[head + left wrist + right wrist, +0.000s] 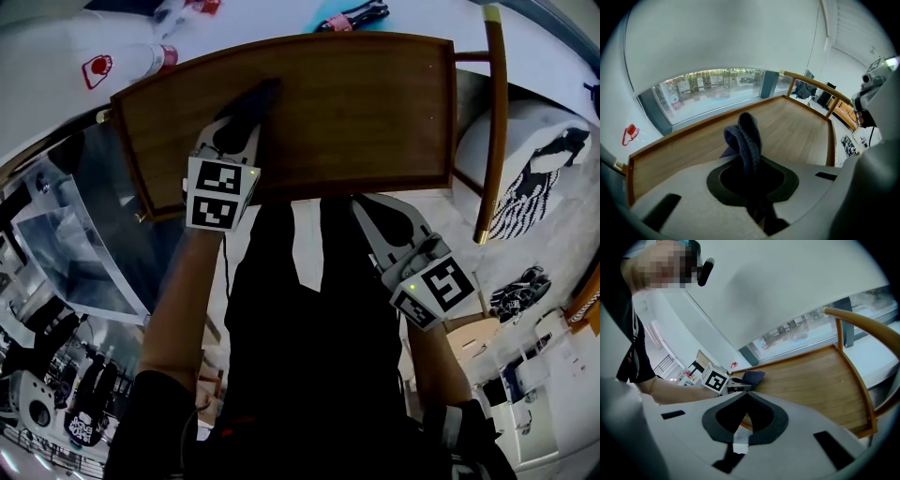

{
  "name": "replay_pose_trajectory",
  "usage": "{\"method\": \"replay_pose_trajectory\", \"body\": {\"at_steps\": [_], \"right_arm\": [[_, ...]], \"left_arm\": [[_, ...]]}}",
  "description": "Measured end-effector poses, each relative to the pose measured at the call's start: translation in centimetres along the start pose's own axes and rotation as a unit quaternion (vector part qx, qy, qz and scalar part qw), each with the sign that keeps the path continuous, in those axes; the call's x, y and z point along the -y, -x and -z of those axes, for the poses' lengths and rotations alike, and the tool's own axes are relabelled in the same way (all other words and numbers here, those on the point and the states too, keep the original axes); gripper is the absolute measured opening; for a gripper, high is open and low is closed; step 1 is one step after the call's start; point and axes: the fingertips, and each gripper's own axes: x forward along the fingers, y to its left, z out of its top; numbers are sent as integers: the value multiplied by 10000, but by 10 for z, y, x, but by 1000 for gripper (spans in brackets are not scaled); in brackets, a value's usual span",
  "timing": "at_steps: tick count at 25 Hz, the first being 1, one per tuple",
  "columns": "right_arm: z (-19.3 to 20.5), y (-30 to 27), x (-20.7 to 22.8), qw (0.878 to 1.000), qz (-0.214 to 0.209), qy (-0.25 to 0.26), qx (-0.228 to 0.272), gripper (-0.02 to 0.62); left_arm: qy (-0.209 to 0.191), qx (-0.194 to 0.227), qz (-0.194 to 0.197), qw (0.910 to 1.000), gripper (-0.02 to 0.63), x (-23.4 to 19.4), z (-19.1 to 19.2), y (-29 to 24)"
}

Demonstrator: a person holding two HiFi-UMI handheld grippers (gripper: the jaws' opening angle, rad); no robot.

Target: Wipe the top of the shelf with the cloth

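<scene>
Wooden shelf top [366, 103] below you.
Your left gripper [751, 164] is pinching the dark blue cloth [744, 133] on it; your right gripper [743, 404] is hovering closed, empty.

Wall [722, 37]: plain white, unbroken above the glazing.
Window [712, 89]: long low strip in a dark frame; outdoor scene beyond, blurred.
Sign [629, 133]: small, red, on the wall left of the window.
Desks [825, 96]: far right, carrying dark equipment; detail too small to read.
Light: even and diffuse, brightest at the window.
</scene>
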Motion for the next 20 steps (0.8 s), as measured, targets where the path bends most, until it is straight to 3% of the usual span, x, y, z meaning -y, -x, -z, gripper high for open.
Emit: {"method": "replay_pose_trajectory", "body": {"at_steps": [20], "right_arm": [[-4,66,66,9972,374,-488,420,5]], "left_arm": [[-592,7,728,9956,57,111,-71,-67]]}}
